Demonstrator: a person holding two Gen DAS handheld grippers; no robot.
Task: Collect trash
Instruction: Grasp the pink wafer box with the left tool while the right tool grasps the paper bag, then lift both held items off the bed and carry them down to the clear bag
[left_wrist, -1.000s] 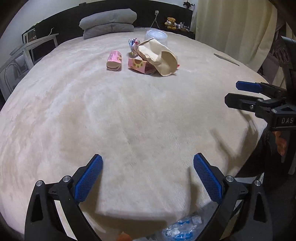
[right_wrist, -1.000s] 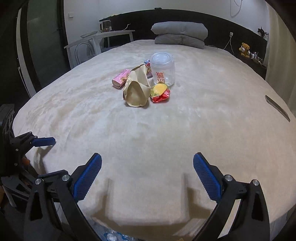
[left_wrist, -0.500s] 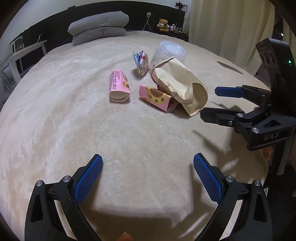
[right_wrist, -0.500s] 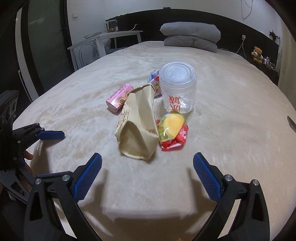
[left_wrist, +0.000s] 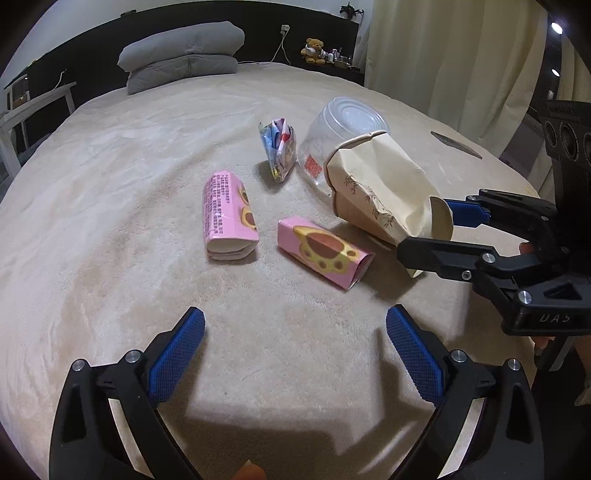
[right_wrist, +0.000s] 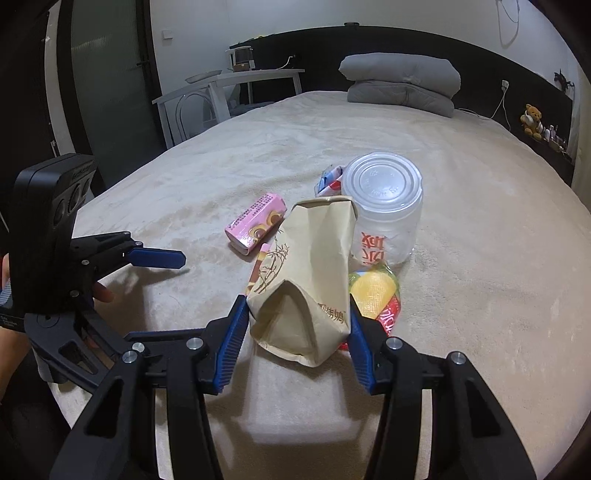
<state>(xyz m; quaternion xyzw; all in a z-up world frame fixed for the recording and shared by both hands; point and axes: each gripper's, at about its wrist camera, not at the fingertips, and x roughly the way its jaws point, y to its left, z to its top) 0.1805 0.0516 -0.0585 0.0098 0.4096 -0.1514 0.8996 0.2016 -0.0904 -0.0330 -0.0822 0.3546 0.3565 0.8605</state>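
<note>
Currently my right gripper (right_wrist: 295, 325) brackets the paper bag (right_wrist: 310, 273) on the bed (right_wrist: 480, 258), pads touching, left gripper (left_wrist: 295, 354) spread empty; risk: thin paper crumples, slips free

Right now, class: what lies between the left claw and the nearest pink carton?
Only bare blanket separates the open left claw from the pink carton, seen in the left wrist view.

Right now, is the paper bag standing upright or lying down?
Lying down. The paper bag rests on its side on the bed, folded bottom between the right gripper pads.
</note>
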